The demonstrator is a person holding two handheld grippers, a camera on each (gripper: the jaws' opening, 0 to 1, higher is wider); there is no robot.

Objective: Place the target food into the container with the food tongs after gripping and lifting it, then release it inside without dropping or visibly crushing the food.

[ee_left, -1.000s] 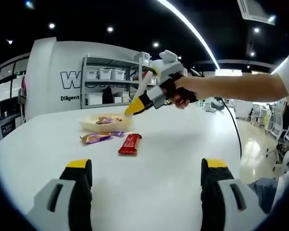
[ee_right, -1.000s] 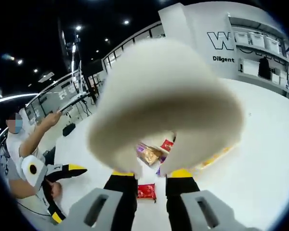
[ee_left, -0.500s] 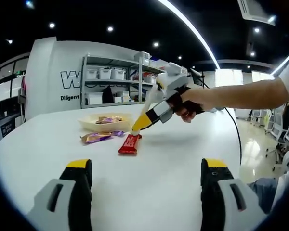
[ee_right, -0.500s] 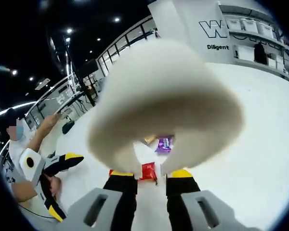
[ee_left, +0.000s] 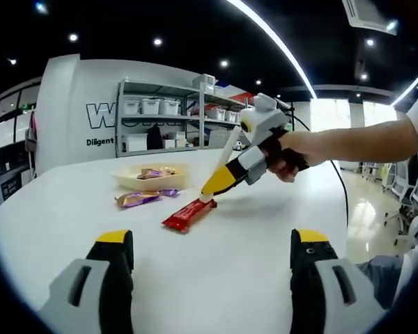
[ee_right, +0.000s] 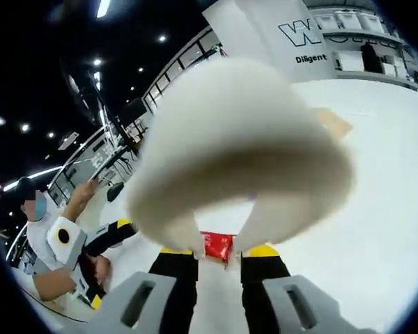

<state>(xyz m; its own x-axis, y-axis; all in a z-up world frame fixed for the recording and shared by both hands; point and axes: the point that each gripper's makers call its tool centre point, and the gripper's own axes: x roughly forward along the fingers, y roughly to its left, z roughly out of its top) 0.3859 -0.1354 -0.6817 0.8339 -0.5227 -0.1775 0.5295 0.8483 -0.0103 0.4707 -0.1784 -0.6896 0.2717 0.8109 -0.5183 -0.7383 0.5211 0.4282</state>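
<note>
Red snack bar | laid flat mid tabletop, near yellow dish | tongs held by right gripper, tips touching bar's far end, pinch can't be told | likely light, slippery wrapper, soft inside; best gripped gently across middle

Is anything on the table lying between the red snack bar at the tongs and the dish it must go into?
Yes: a purple-wrapped snack lies between the red snack bar and the dish, just before it.
</note>
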